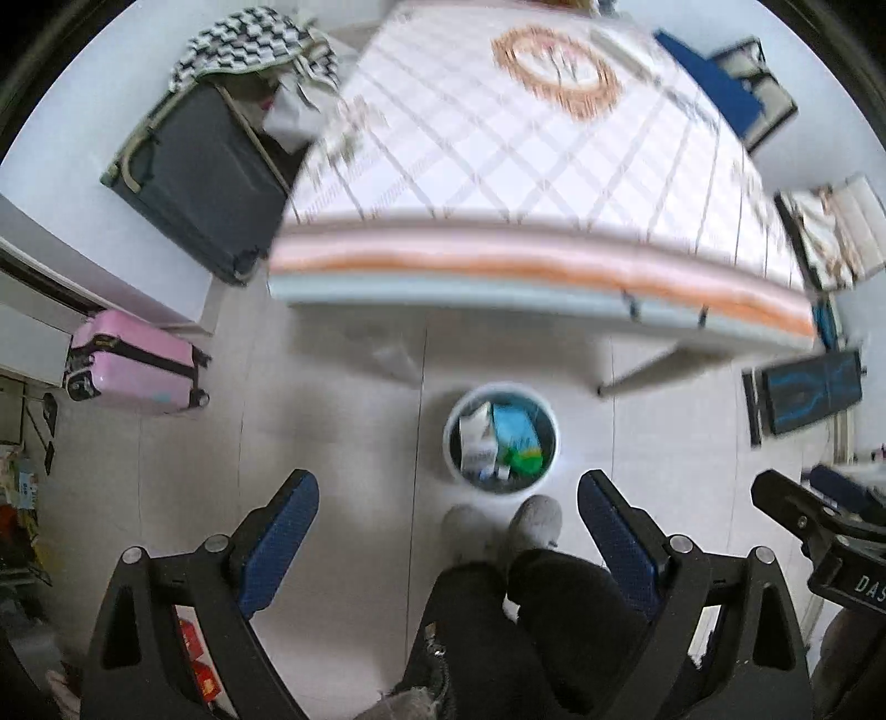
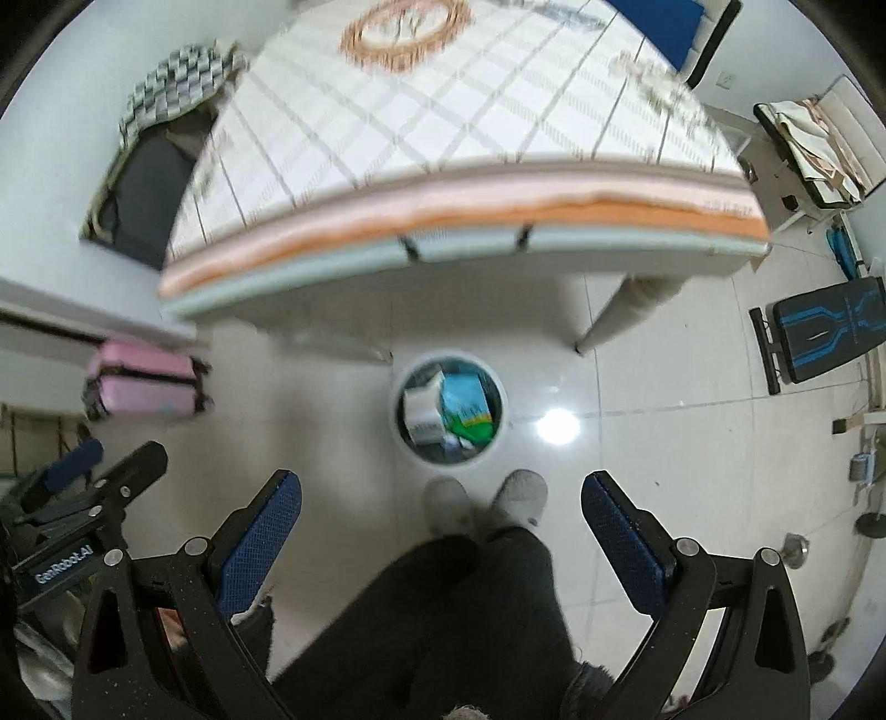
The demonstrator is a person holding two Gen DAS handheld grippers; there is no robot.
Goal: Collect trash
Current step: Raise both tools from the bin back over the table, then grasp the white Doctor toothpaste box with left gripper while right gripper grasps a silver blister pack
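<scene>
- The floor [image 2: 637,343] is pale glossy tile with thin grout lines; in the right wrist view a bright lamp glare [image 2: 558,427] sits on it just right of the bin
- A round white trash bin [image 1: 501,438] stands on the floor just in front of the person's grey slippers [image 1: 536,520], near the front edge of the worktop [image 1: 498,166] and not under it
- Inside the bin lie a light-blue packet [image 1: 515,426], a white carton [image 1: 477,437] and something green [image 1: 525,461]; smaller scraps below them are too blurred to name
- The worktop wears a white cloth with a diagonal grid, an orange ring motif [image 1: 555,69] and an orange-and-pink band along the hanging edge; a pale table leg [image 2: 609,321] shows at its right
- Left of the worktop a dark grey suitcase [image 1: 205,177] stands against the wall with a black-and-white checked cloth [image 1: 249,44] over its top; nearer, a pink suitcase [image 1: 135,363] lies on the floor
- On the right side of the room stands a black bench with blue lines [image 2: 825,335], and a chair with folded fabric [image 2: 814,144] is behind it
- The left gripper [image 1: 448,531] and right gripper [image 2: 442,526] both hang over the person's black-trousered legs with blue-padded fingers spread wide apart, nothing between them
</scene>
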